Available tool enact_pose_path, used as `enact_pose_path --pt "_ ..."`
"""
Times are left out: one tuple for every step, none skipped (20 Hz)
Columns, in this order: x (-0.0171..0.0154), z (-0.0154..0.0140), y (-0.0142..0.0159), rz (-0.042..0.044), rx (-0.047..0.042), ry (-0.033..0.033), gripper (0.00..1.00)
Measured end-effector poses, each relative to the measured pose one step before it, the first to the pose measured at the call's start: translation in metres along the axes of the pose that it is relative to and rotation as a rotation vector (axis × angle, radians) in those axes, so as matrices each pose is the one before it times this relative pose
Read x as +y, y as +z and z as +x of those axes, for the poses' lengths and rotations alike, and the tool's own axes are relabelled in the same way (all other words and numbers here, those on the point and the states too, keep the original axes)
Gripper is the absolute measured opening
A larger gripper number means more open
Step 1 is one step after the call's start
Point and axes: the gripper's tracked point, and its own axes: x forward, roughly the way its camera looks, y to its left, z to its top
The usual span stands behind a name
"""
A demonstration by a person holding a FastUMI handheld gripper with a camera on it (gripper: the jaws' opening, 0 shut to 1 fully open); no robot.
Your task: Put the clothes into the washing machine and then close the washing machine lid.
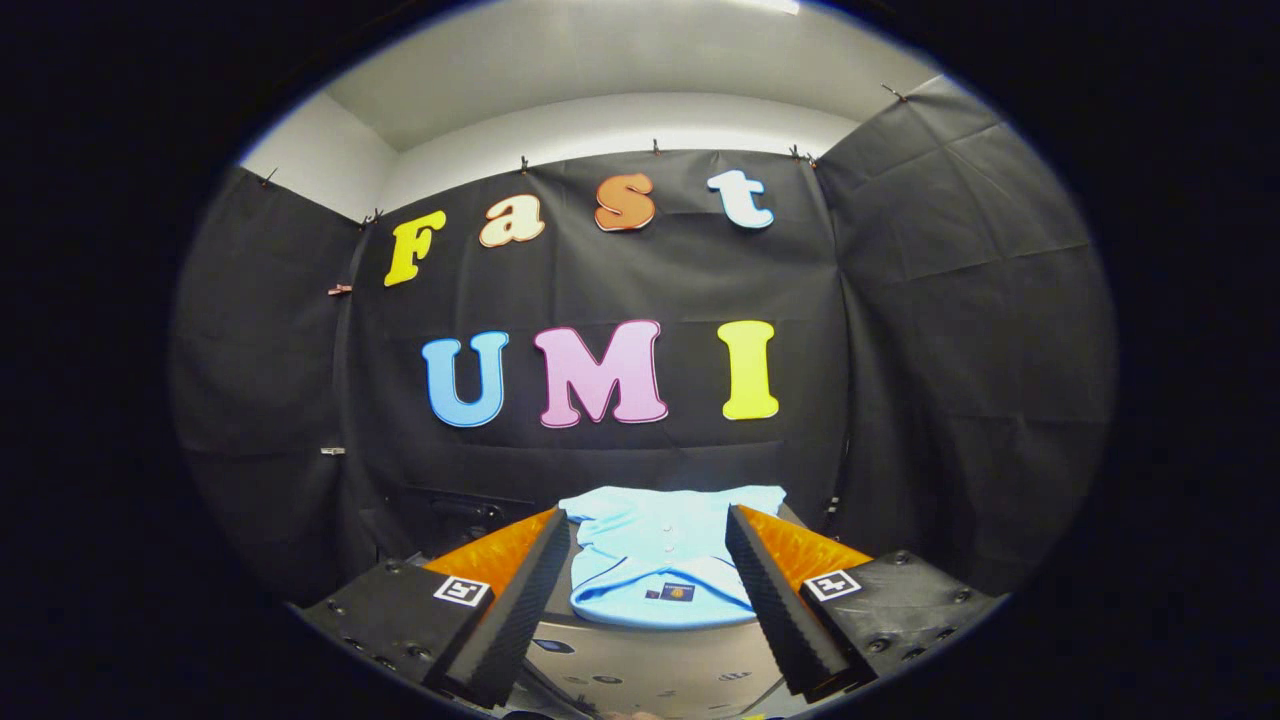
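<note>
A folded light blue shirt (pixel 655 555) with small buttons and a label at its collar lies flat on a pale grey surface (pixel 650 670), which may be the top of the washing machine. My gripper (pixel 648 530) is open, and its two fingers (pixel 520 610) stand wide apart on either side of the shirt. The shirt's near edge lies between the fingers, without either of them touching it, and its far part reaches just beyond the tips.
Black cloth walls close in the booth behind the shirt and on both sides. A dark recess (pixel 460 515) sits behind the surface to the left of the shirt. White wall and ceiling show above the cloth.
</note>
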Motion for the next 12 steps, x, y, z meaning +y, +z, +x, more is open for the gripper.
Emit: enact_pose_path --pt "-0.00341 0.01230 -0.00118 0.00710 0.02463 -0.00272 0.98" --pt "-0.00233 0.01082 -0.00137 0.00365 0.02748 0.00337 0.98" --pt "-0.00148 0.01109 -0.00042 0.00594 0.02727 0.00188 0.98" --pt "-0.00367 0.01127 0.00042 0.00672 0.02051 -0.00437 0.98" --pt "-0.00276 0.01188 0.00136 0.00428 0.01778 -0.00397 0.98" --pt "-0.00308 0.01143 0.00046 0.00326 0.01866 -0.00470 0.98" --pt "-0.00228 0.01101 -0.00030 0.00302 0.02719 -0.00326 0.98" --pt "-0.00112 0.01066 0.00187 0.00642 0.02359 0.00048 0.98" --pt "-0.00025 0.01121 0.00030 0.00261 0.02205 0.00281 0.98" --pt "-0.00061 0.01028 0.00258 -0.00210 0.01750 -0.00149 0.98" --pt "-0.00081 0.01021 0.00191 -0.00577 0.01582 -0.00286 0.98" --pt "-0.00157 0.00932 0.00106 -0.01108 0.01744 -0.00626 0.98"
